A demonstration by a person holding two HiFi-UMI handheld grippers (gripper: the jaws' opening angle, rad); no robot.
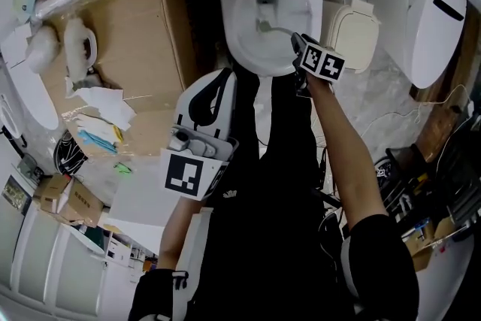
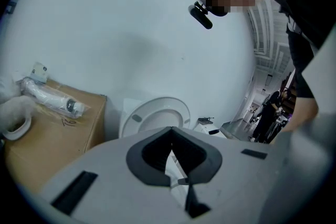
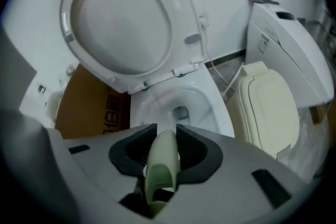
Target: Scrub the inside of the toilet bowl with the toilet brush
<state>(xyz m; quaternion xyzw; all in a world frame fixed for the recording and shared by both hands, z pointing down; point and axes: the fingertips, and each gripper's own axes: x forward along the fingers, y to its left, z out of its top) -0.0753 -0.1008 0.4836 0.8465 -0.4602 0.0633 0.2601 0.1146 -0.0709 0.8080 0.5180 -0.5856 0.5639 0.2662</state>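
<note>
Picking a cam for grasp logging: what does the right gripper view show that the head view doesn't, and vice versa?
Right gripper view only: the right gripper with its fingers shut on the pale green toilet brush handle, and the underside of the raised seat. Head view only: the left gripper held low by the person's torso, away from the toilet, and the brush shaft reaching into the bowl. Both: the toilet bowl and the cream bin beside it.

Glossy ceramic toilet bowl [image 1: 246,37], smooth pale-green plastic toilet brush [image 3: 161,160] — matt cardboard box [image 2: 52,134]
</note>
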